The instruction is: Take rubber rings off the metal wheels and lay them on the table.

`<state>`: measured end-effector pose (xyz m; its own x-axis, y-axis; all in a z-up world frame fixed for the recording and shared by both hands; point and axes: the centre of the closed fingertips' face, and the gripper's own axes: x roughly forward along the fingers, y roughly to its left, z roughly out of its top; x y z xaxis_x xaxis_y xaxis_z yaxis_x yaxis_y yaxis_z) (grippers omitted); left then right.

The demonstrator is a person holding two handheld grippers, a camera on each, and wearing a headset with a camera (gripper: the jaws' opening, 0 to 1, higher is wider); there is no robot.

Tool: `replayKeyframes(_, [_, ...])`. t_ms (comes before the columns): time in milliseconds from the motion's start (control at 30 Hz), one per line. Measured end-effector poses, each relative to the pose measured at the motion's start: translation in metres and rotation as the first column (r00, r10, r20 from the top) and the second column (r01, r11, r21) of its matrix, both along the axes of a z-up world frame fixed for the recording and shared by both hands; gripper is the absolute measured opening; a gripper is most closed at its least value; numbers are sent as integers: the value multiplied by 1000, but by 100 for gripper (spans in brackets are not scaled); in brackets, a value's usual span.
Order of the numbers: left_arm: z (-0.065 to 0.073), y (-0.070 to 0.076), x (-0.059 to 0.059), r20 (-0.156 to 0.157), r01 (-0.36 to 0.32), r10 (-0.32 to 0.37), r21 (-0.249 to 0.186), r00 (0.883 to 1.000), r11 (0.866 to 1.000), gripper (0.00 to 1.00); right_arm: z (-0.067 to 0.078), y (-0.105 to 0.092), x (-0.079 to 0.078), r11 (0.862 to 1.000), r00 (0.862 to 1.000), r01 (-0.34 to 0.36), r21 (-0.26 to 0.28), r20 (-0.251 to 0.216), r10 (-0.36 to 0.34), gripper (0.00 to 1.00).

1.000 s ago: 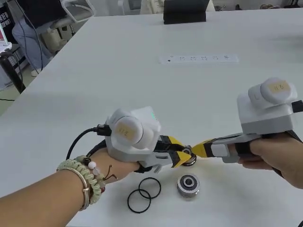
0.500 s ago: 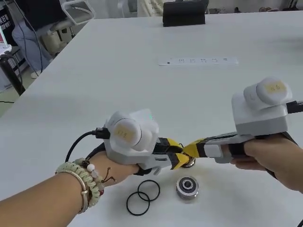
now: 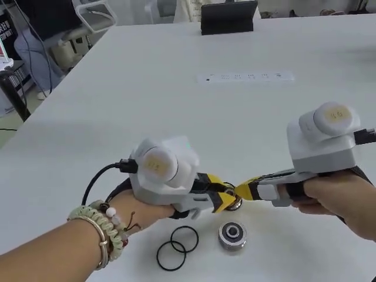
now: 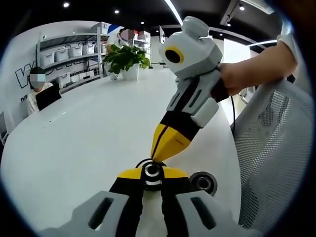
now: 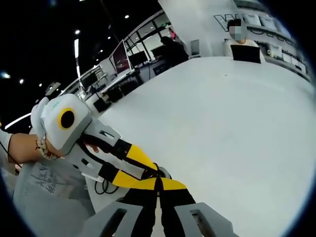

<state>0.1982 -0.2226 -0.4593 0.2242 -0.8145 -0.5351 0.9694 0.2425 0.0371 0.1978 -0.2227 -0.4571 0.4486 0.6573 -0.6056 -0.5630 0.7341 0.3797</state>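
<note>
Firmly pinned wheel, stretchy ring to be peeled at the rim

Across the white table (image 3: 176,106), the work sits at the near edge. The left gripper (image 3: 226,198) is clamped on a small metal wheel (image 4: 151,172), holding it just above the tabletop. The right gripper (image 3: 242,189) meets it nose to nose, its jaws drawn together at the wheel's rim. Whether they have a ring pinched between them is too small to tell.

The wheel looks hard, smooth and heavy for its size, so it is likely to twist or slip unless it is squeezed across its flat faces. A rubber ring should be light, soft and springy. It is best nipped at the outer edge and rolled sideways off the rim, though it may snap back or flick away once free.

A second wheel (image 3: 233,233) lies just below the joined tips, near enough to be knocked. Two loose rings (image 3: 185,238), overlapping each other, lie just beside it toward the left wrist. A dark screen (image 3: 228,17) and a power strip (image 3: 247,77) sit well apart at the far side, out of the way.
</note>
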Motion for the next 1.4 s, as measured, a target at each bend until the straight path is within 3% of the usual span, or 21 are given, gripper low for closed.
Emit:
replayKeyframes(133, [3, 3, 1, 3, 12, -12, 13, 1000, 1000, 13, 1, -3, 2, 1000, 1000, 8, 1, 2, -8, 0])
replayKeyframes(767, [33, -4, -10, 35, 81, -79, -46, 996, 996, 31, 6, -9, 6, 1000, 999, 29, 9, 19, -29, 0])
replayKeyframes(1033, [55, -3, -14, 3, 98, -98, -94, 995, 991, 44, 13, -6, 6, 1000, 999, 12, 13, 43, -13, 0])
replayKeyframes(1167, [69, 1, -14, 26, 115, -113, -75, 993, 991, 47, 16, -5, 7, 1000, 998, 4, 8, 58, -4, 0])
replayKeyframes(1300, [90, 5, -13, 53, 114, -110, -87, 993, 990, 48, 21, -4, 7, 1000, 997, 0, 14, 72, -1, 0])
replayKeyframes(1400, [101, 11, -14, 85, 122, -115, -76, 990, 990, 51, 24, -3, 7, 1000, 997, -6, 17, 81, 4, 0])
